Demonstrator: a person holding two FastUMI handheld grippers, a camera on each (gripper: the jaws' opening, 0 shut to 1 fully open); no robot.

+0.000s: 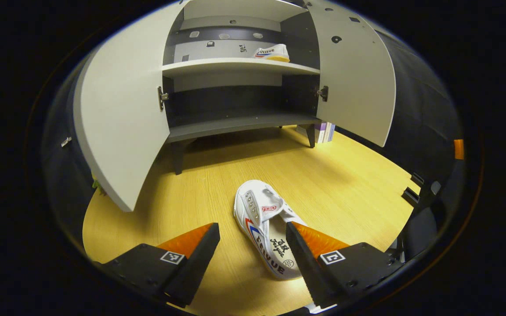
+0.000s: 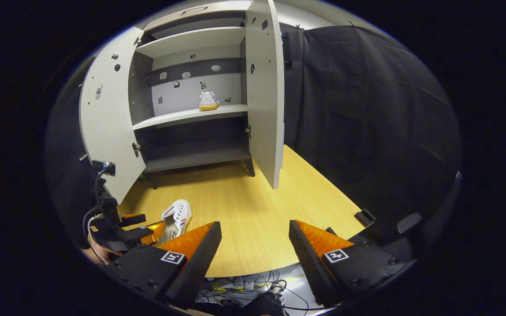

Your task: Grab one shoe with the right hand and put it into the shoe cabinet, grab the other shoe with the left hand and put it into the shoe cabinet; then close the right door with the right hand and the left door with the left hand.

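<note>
— Hovering low, the left gripper (image 1: 253,245) has its fingers spread wide around the heel of the white canvas sneaker (image 1: 265,228), which lies on the wooden floor (image 1: 345,175). Not touching, I think.

— And the right gripper (image 2: 255,245)?

— Fingers apart, empty, above bare floor. Beyond, the other sneaker (image 1: 272,52) sits on the shoe cabinet's (image 1: 235,66) upper shelf, both doors open.
</note>
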